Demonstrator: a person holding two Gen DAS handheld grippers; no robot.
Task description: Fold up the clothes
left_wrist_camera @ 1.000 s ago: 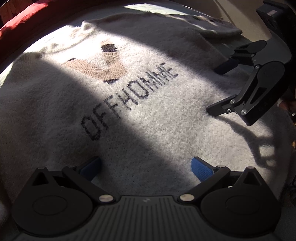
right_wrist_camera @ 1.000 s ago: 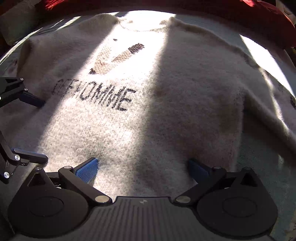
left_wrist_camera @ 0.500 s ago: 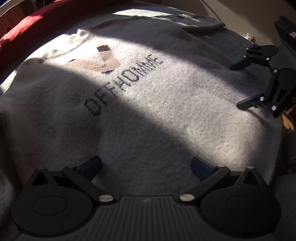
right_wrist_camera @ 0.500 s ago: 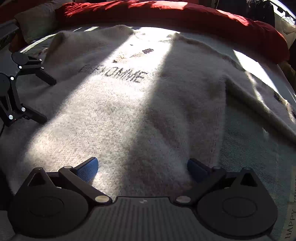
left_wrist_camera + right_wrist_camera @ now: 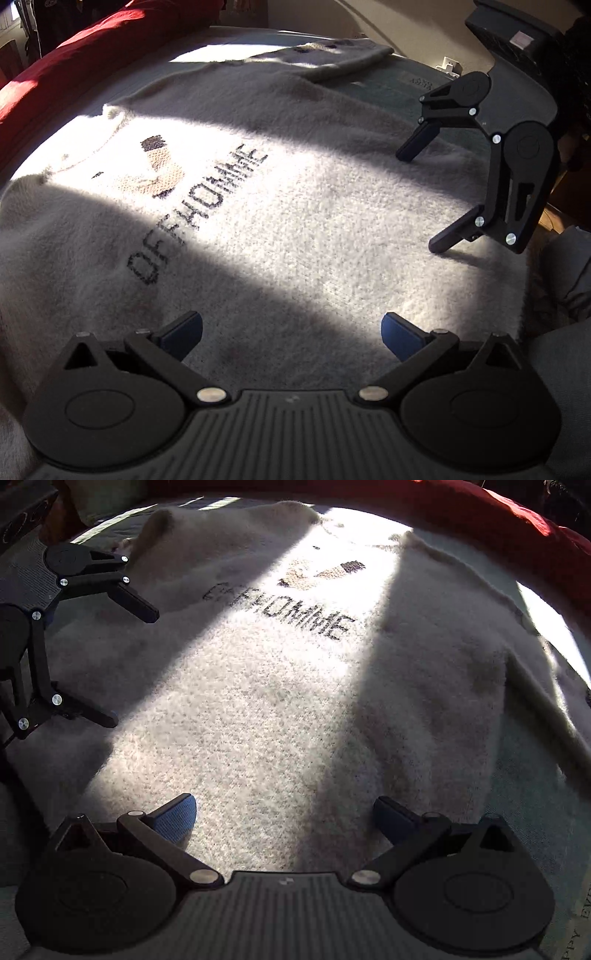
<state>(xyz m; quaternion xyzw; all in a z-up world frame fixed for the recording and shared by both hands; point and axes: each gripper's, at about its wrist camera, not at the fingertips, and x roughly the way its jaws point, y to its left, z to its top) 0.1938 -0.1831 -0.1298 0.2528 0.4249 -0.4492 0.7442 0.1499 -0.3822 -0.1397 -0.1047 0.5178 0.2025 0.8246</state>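
Observation:
A fuzzy cream sweater [image 5: 303,221] with dark "OFFHOMME" lettering [image 5: 199,210] lies flat, front up, on a bed, half in sun and half in shadow. My left gripper [image 5: 291,328] hovers open over its lower body with nothing between the blue pads. My right gripper [image 5: 424,195] is open too, above the sweater's right side near the hem. In the right wrist view the right gripper [image 5: 284,812] sits low over the sweater [image 5: 295,709], and the left gripper [image 5: 125,666] hangs open at the left. One sleeve [image 5: 546,709] lies out to the side.
A red blanket [image 5: 55,74] runs along the far side of the bed [image 5: 480,506]. Grey-green bed cover [image 5: 532,812] shows beside the sweater. The other sleeve [image 5: 332,55] stretches toward the far edge, with a wall behind.
Both grippers stayed open. They drew apart and back toward the hem, and now stand closer to each other again over the lower body of the sweater.

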